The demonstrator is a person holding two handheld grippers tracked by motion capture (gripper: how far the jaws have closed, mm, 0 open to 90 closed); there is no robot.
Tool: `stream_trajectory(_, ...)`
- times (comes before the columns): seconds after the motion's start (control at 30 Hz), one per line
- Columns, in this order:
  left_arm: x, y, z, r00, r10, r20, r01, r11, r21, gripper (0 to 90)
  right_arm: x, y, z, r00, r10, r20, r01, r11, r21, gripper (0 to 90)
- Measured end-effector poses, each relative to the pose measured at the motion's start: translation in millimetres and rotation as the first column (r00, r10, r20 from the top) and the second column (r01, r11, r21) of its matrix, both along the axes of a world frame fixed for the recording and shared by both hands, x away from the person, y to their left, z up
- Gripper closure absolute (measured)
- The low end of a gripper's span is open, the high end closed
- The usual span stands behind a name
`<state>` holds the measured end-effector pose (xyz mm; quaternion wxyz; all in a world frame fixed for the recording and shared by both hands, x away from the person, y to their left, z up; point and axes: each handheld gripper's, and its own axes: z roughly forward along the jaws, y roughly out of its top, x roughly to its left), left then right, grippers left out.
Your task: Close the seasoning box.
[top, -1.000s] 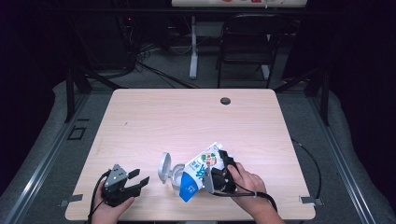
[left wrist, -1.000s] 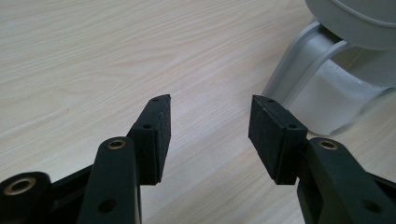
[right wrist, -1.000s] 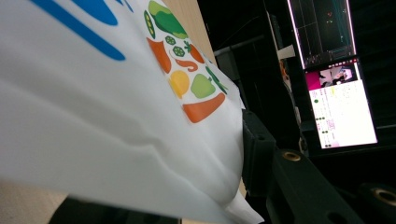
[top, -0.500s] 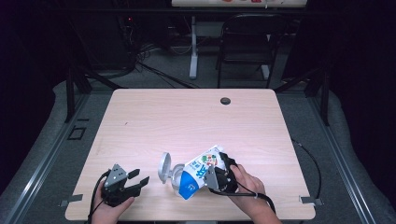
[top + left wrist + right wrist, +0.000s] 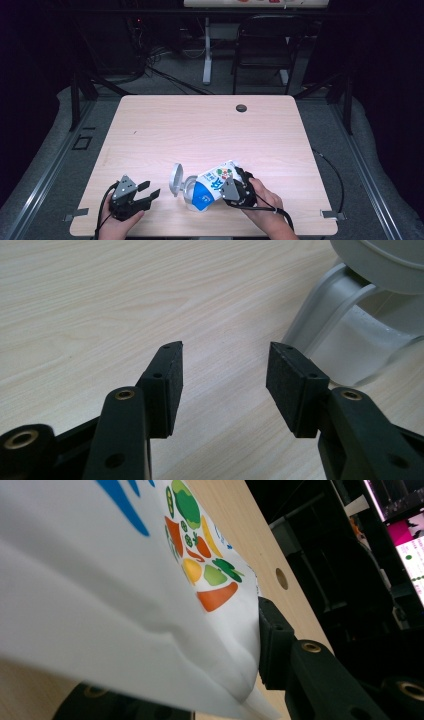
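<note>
Near the surface's (image 5: 150,125) front edge, the right tongs (image 5: 239,187) clamp a lying pouch (image 5: 212,187), its open-lidded spout (image 5: 179,181) pointing toward the empty, open left tongs (image 5: 150,192) just beside it.

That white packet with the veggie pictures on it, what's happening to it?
A person is working at a wooden table with a gripper in each hand. The right gripper is clamped on the back end of the packet, which lies on its side near the front edge. The packet's grey flip lid stands open, facing the left gripper. That one sits close by with its jaws open and nothing between them.
</note>
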<state>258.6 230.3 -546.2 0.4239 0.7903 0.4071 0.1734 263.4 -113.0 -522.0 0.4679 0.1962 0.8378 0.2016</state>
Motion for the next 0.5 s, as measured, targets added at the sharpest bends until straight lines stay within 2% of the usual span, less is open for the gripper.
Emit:
stream_trajectory(0.07, 0.1, 0.0, 0.2, 1.0000, 0.000, 0.000, 0.000, 1.0000, -0.001, 49.7, 0.1, -0.3, -0.4, 1.0000, -0.002, -0.006, 0.002, 1.000, 0.005, 72.8)
stream_trajectory(0.13, 0.3, -0.3, 0.3, 1.0000, -0.002, 0.003, 0.002, 1.0000, 0.002, 49.6, 1.2, -0.9, -2.1, 0.9995, -0.004, -0.030, 0.005, 0.999, 0.042, 73.2)
stream_trajectory(0.23, 0.2, -0.9, 0.7, 1.0000, -0.006, -0.007, 0.006, 0.9999, 0.012, 49.6, 1.7, -2.3, -1.7, 0.9988, -0.009, -0.048, 0.012, 0.999, 0.052, 73.3)
stream_trajectory(0.3, 0.2, -1.2, 0.6, 1.0000, -0.006, -0.007, 0.006, 0.9999, 0.013, 49.6, 2.5, -3.0, -3.7, 0.9982, -0.005, -0.060, 0.010, 0.996, 0.090, 73.3)
stream_trajectory(0.37, 0.4, -0.9, 0.7, 1.0000, -0.005, -0.007, 0.006, 0.9999, 0.013, 49.6, 2.7, -4.4, -4.0, 0.9971, -0.011, -0.076, 0.018, 0.996, 0.093, 73.3)
stream_trajectory(0.4, 0.6, -0.8, 0.4, 1.0000, -0.005, -0.004, 0.005, 1.0000, 0.007, 49.7, 3.6, -5.7, -6.0, 0.9947, -0.011, -0.102, 0.024, 0.990, 0.136, 73.3)
stream_trajectory(0.43, 0.6, -0.6, 0.5, 1.0000, -0.005, -0.005, 0.005, 1.0000, 0.007, 49.7, 3.6, -5.7, -6.0, 0.9947, -0.011, -0.102, 0.024, 0.990, 0.136, 73.3)
stream_trajectory(0.47, 0.6, -0.4, 0.5, 1.0000, -0.006, -0.006, 0.006, 1.0000, 0.007, 49.6, 4.0, -6.0, -7.6, 0.9940, -0.009, -0.109, 0.027, 0.986, 0.166, 73.3)
stream_trajectory(0.5, 0.6, -0.5, 0.4, 1.0000, -0.006, -0.006, 0.006, 1.0000, 0.007, 49.6, 4.5, -6.4, -8.0, 0.9933, -0.012, -0.115, 0.032, 0.984, 0.174, 73.4)
